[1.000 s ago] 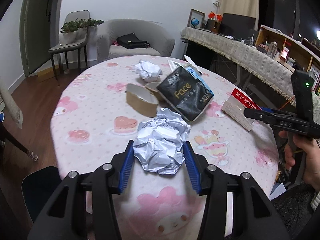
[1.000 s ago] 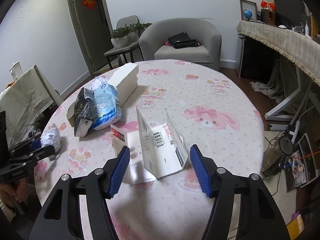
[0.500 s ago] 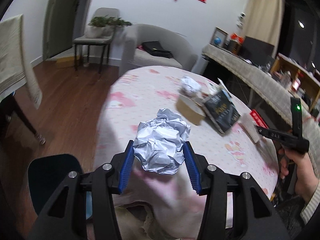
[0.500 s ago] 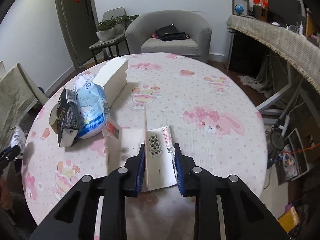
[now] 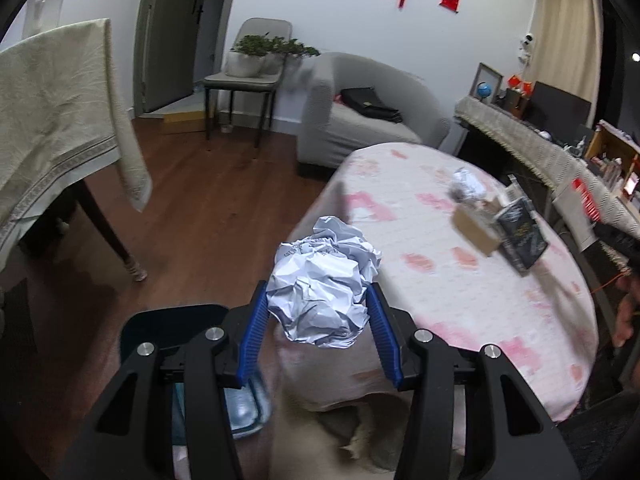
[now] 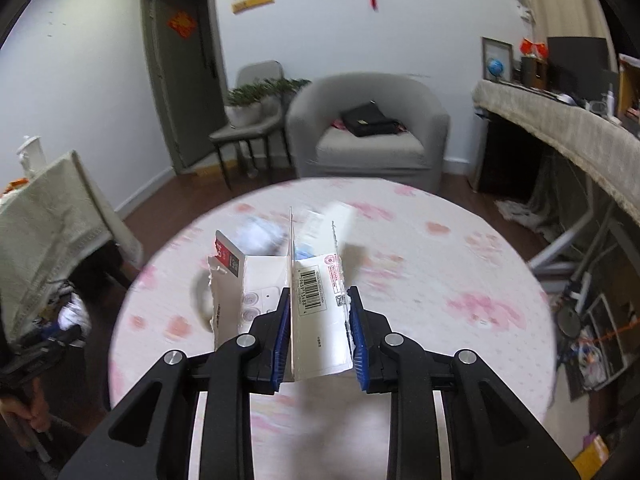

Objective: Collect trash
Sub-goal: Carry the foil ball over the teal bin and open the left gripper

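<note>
Between the blue pads of your left hand-held gripper (image 5: 316, 322) sits a crumpled paper ball (image 5: 322, 288), white with faint print, pinched on both sides and held up off the worktop (image 5: 460, 292). Beneath the ball lie the hanging edge of the pink-patterned tablecloth and a dark bin (image 5: 160, 330) on the wooden floor (image 5: 216, 204), with what looks like a clear plastic bottle showing low between the gripper's arms. Farther along the worktop you have a second paper ball (image 5: 466, 184), a brown cardboard box (image 5: 476, 228) and a black packet (image 5: 522, 234), all close together; motion blur hides finer detail there.

Your right hand-held gripper (image 6: 318, 326) is closed down on a torn white carton (image 6: 316, 296), its pads pressing the two side walls of the opened box. A barcode label faces up on the carton, and a torn flap with a red and black end spreads out to the left. The carton is lifted above the worktop (image 6: 460, 280), over the round pink tablecloth. Beyond it, blurred blue and white things lie near the middle of the cloth; you cannot tell what they are from this view.

At the lower left edge of the right wrist view, your other hand (image 6: 24, 404) grips its black tool handle beside the worktop. Behind stands a grey armchair (image 6: 372, 128) with a black bag (image 6: 370, 118) on its seat.
</note>
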Available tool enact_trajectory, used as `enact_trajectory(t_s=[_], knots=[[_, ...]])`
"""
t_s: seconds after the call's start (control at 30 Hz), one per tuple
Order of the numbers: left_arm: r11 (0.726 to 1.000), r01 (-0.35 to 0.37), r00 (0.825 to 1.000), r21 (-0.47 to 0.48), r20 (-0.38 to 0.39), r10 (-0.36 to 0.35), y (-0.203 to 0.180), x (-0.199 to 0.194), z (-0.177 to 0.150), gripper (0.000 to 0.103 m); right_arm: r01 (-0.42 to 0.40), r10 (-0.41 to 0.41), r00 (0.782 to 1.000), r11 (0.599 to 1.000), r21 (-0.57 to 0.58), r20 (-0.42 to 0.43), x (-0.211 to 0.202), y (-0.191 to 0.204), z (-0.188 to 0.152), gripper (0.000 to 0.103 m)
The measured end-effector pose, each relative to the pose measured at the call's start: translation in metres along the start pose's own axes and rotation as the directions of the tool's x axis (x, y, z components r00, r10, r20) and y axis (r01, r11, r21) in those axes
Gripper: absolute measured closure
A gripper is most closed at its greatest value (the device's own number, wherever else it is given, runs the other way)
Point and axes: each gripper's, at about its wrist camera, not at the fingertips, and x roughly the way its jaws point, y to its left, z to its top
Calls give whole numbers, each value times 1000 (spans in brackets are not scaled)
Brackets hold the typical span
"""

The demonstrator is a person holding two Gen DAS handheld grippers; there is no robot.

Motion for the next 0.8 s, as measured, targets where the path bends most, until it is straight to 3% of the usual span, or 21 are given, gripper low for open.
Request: enact_trajectory(t_s=[0.3, 0.57, 0.8], knots=[[994, -107, 993, -30, -46, 106, 53, 1, -10, 52, -159, 157, 987, 983, -95, -24, 23, 91, 4, 76], [984, -139, 983, -108, -133, 124, 97, 16, -24, 52, -259, 249, 965, 952, -164, -79, 43, 170, -5, 76], [976, -182, 954, -121, -261, 145, 129, 39, -51, 52, -330, 301, 940, 923, -198, -162, 69, 228, -17, 76]])
